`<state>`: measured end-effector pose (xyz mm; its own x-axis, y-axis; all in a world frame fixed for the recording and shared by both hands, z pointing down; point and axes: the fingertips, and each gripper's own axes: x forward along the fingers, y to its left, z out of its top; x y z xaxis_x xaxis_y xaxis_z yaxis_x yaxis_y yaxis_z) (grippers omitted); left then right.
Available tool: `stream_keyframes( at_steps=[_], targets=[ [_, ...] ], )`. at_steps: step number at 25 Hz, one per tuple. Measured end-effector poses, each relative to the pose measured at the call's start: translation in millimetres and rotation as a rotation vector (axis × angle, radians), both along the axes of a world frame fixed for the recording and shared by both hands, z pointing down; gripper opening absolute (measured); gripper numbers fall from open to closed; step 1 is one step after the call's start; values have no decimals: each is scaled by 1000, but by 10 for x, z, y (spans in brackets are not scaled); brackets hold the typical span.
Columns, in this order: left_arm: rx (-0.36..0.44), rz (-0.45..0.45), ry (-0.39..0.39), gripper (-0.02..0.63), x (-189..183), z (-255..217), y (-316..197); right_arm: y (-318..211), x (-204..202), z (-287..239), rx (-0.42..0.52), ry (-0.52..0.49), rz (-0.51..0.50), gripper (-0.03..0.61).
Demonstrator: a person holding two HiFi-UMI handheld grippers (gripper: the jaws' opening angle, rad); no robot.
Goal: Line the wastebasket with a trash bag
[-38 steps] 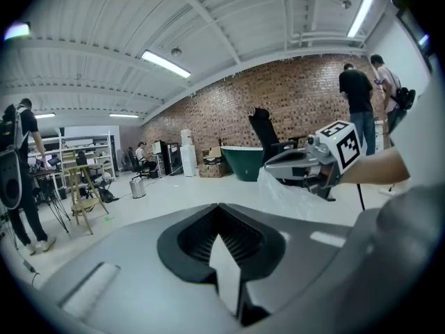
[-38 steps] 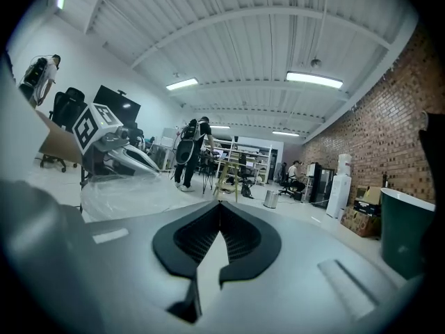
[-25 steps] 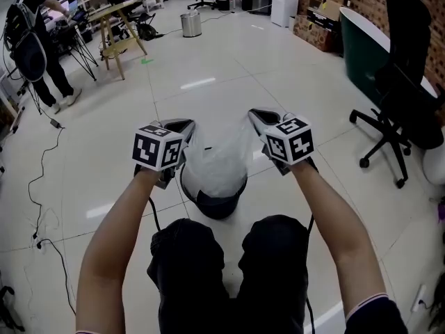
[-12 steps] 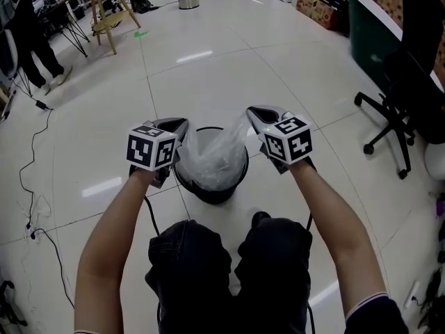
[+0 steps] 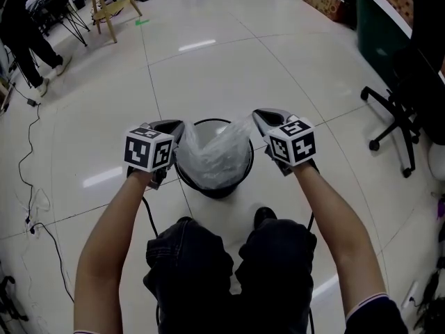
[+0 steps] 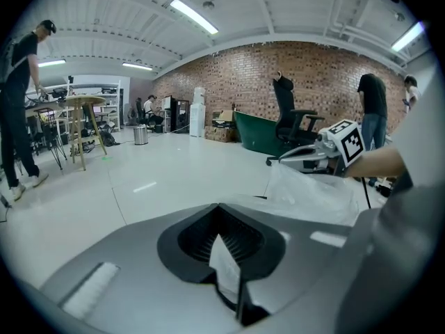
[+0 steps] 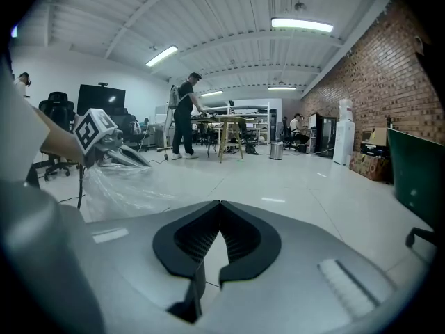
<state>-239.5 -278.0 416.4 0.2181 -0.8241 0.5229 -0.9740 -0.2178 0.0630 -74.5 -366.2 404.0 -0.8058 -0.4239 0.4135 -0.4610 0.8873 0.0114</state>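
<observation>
Presently the two grippers hang at opposite sides of the basket mouth.

The left gripper [image 5: 179, 125] has its fingers pressed together. A pale flap of bag film is pinched between the pads, plain in its own view.

The right gripper [image 5: 256, 115] has its fingers likewise closed tip to tip. In its own view the film in the gap is faint and hard to separate from the pale floor behind. From the head view, though, the bag edge runs straight up into its tips.

The bag [image 5: 215, 155] is clear and crumpled. It is stretched between the two sets of fingers and sags into the basket [image 5: 214, 191] just below them.

The basket is round, dark, and stands on the floor. Only its rim and a strip of its near wall show. The film covers its inside, and its base cannot be seen. Neither gripper view shows the basket at all.

Whether the bag edge laps over the rim anywhere, I cannot tell. At the right fingers it rises clear of the rim. The bag's bottom is hidden inside.

Nearer than the fingers, the person's knees [image 5: 278, 245] crowd the basket's near side, and one shoe [image 5: 264, 217] peeks out beside it.

Well beyond the right fingers is an office chair [image 5: 424, 75], cut off by the frame edge. Far beyond the left fingers stands a bystander [image 5: 21, 37], upper body out of frame.
</observation>
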Motion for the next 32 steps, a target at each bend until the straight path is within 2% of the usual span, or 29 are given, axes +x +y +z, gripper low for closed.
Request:
stream_keyframes(
  at_steps=[22, 32],
  targets=[
    [-62, -57, -50, 12, -544, -100, 409, -316, 221, 89, -16, 38, 126, 3],
    [-77, -76, -35, 12, -719, -62, 495, -420, 246, 234, -38, 54, 162, 3]
  ],
)
